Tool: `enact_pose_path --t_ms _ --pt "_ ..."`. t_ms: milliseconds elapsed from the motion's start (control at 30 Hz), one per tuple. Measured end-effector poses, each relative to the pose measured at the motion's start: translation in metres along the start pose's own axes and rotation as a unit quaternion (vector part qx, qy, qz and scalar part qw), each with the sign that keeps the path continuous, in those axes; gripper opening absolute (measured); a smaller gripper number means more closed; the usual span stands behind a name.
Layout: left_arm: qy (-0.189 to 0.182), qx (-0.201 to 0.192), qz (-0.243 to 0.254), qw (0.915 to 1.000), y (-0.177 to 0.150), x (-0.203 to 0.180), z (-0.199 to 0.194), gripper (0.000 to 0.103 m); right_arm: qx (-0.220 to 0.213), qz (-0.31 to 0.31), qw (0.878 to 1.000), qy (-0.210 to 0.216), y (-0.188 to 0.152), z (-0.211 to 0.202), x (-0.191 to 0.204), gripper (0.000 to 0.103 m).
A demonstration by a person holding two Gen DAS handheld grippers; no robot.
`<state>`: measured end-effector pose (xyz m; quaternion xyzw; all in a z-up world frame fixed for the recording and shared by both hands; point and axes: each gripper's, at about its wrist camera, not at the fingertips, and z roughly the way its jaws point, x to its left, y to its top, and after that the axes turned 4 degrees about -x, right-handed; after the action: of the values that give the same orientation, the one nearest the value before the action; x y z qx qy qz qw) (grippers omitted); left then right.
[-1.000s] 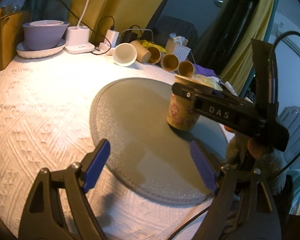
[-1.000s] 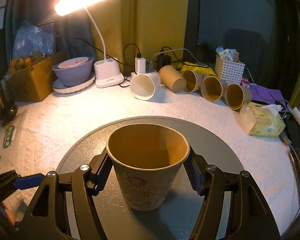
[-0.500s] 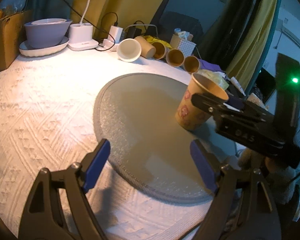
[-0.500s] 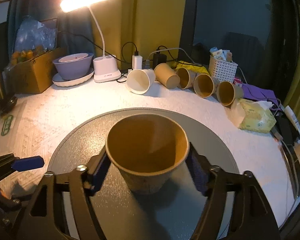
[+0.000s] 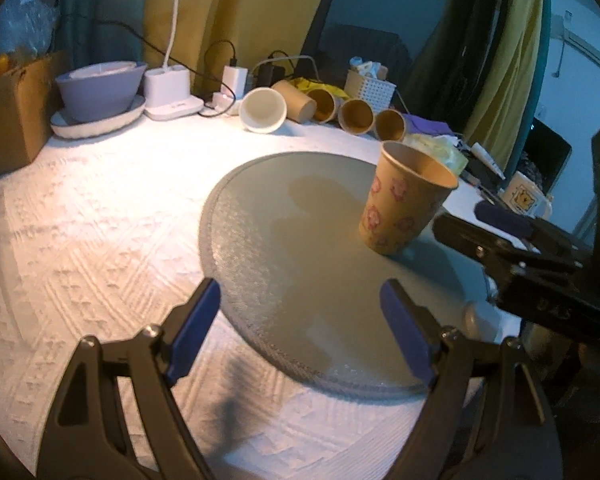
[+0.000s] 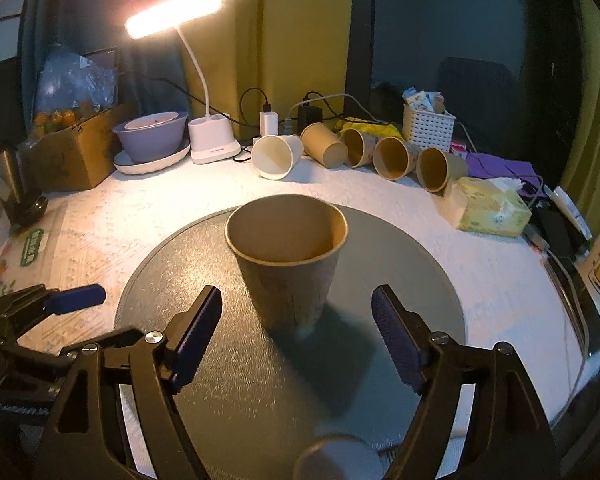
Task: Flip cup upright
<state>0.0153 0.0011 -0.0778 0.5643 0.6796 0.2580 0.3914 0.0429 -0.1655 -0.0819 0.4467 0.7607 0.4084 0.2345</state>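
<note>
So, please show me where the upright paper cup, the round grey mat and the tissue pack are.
paper cup point(image 6: 290, 280), right wrist view, on its outer wall.
round grey mat point(image 6: 399, 264), right wrist view, bare surface.
tissue pack point(image 6: 491, 212), right wrist view, its side.

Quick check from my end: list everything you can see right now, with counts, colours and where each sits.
cup: 1, brown, upright on mat, free
mat: 1, grey, round, centre
tablecloth: 1, white
lying cups: 5, one white, four brown, back row
lamp: 1, white, lit, back
bowl: 1, purple, on white plate
basket: 1, white, back right
tissue pack: 1, yellow, right
box: 1, cardboard, left
left claw: open
right claw: open
</note>
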Motion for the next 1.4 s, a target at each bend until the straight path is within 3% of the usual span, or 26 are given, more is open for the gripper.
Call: enact_pose_path --t_ms 400,833,1400 --pt "0.023 -0.066 0.045 0.9965 0.008 -0.017 -0.034 0.083 -0.015 0.012 1.000 -0.012 -0.002 -0.042 0.000 0.080" --pt "0.007 -0.109 0.075 0.9912 0.017 -0.040 -0.061 0.083 -0.035 0.016 0.999 -0.027 0.004 -0.081 -0.003 0.080" --pt "-0.014 -0.163 0.096 0.9818 0.035 -0.063 -0.099 0.083 -0.094 0.023 0.994 -0.046 0.027 -0.130 -0.003 0.080"
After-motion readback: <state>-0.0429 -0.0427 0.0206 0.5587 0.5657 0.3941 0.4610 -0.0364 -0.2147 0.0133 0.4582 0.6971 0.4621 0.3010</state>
